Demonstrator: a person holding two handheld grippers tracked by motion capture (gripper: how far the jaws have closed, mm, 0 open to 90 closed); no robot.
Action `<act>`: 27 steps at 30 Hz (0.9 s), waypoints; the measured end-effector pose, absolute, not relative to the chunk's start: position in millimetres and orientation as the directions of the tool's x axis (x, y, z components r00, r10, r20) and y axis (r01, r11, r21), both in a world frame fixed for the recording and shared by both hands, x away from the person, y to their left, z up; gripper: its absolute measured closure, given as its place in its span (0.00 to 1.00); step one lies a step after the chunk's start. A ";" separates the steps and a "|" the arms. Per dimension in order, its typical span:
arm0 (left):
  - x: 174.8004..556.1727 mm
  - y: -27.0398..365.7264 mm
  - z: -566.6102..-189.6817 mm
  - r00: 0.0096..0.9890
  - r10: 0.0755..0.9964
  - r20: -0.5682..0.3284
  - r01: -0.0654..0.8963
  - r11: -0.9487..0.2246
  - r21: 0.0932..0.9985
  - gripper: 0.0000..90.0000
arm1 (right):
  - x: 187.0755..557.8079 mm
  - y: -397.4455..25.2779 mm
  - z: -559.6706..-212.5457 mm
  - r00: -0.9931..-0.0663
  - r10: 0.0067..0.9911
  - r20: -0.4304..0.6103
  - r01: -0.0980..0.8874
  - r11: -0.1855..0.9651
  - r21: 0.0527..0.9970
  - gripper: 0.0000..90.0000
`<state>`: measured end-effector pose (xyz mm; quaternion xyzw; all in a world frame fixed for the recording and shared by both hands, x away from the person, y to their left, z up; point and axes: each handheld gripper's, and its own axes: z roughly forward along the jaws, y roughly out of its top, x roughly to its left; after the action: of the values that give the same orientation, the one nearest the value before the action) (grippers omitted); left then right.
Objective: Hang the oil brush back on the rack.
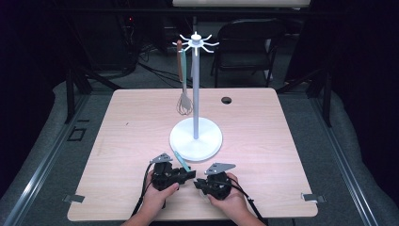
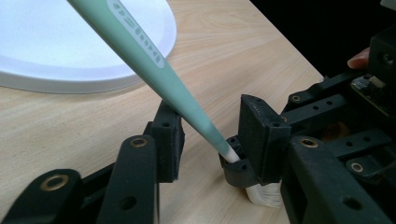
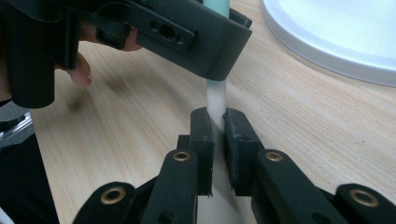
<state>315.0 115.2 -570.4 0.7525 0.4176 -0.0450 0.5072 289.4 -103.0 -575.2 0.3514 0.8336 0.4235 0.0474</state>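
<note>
Table: a light wooden table (image 1: pixel 263 141) with a small dark hole near its far edge.

Stand: a white stand (image 1: pixel 195 136) sits in the middle of the table, a round flat base with a tall pole and short hooks spreading from its top.

Whisk: a whisk (image 1: pixel 183 101) with a brown handle hangs from one hook on the pole's left side, its wire end low and above the table.

Brush: a brush (image 2: pixel 159 77) with a pale green handle and a white end lies just in front of the stand's base, near the person's edge of the table. In the high view it slants from the base rim down towards the two grippers.

Left gripper: the left gripper (image 1: pixel 188 175) is held in the person's left hand (image 1: pixel 157 193). In the left gripper view its jaws stand spread, one on each side of the green handle, with a gap to each.

Right gripper: the right gripper (image 3: pixel 215 135) is held in the person's right hand (image 1: pixel 228 200), close beside the left one. In the right gripper view its jaws are pressed against the white part of the brush, pinching it from both sides.

Brush head: white bristles show under the right gripper's jaws in the left gripper view, close to the table.
</note>
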 end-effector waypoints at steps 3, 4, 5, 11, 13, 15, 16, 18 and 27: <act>314.2 114.8 -569.2 0.651 0.593 -0.474 0.666 -0.147 0.731 0.72 | 288.9 -102.7 -575.4 -0.749 0.626 0.218 0.545 0.393 0.741 0.92; 313.8 114.4 -568.7 0.653 0.590 -0.475 0.665 -0.145 0.733 0.72 | 288.9 -102.7 -575.3 -0.748 0.627 0.219 0.545 0.391 0.742 0.92; 313.2 114.1 -567.8 0.654 0.587 -0.478 0.664 -0.142 0.734 0.72 | 289.1 -103.2 -574.9 -0.750 0.625 0.217 0.543 0.394 0.741 0.92; 311.3 112.3 -565.6 0.658 0.592 -0.465 0.652 -0.141 0.745 0.78 | 288.4 -103.9 -574.3 -0.748 0.625 0.221 0.538 0.377 0.754 0.92; 311.3 112.2 -566.0 0.658 0.592 -0.466 0.652 -0.138 0.745 0.80 | 288.2 -104.0 -574.2 -0.748 0.626 0.221 0.538 0.377 0.754 0.92; 310.7 111.9 -565.7 0.660 0.592 -0.463 0.650 -0.140 0.747 0.81 | 288.3 -104.1 -574.0 -0.748 0.625 0.222 0.538 0.378 0.753 0.92; 310.6 112.0 -565.6 0.662 0.590 -0.462 0.648 -0.141 0.748 0.81 | 288.3 -104.3 -573.8 -0.749 0.625 0.222 0.538 0.378 0.753 0.92; 310.7 112.3 -565.6 0.666 0.587 -0.461 0.646 -0.143 0.750 0.81 | 288.2 -104.4 -573.5 -0.750 0.623 0.223 0.539 0.378 0.753 0.92; 312.5 113.8 -567.5 0.672 0.575 -0.466 0.645 -0.146 0.750 0.82 | 290.3 -122.4 -557.5 -0.741 0.633 0.222 0.545 0.374 0.750 0.84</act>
<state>312.5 113.8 -567.5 0.7562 0.4033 -0.0341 0.5142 290.3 -122.4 -557.5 0.3559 0.8274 0.4313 0.0513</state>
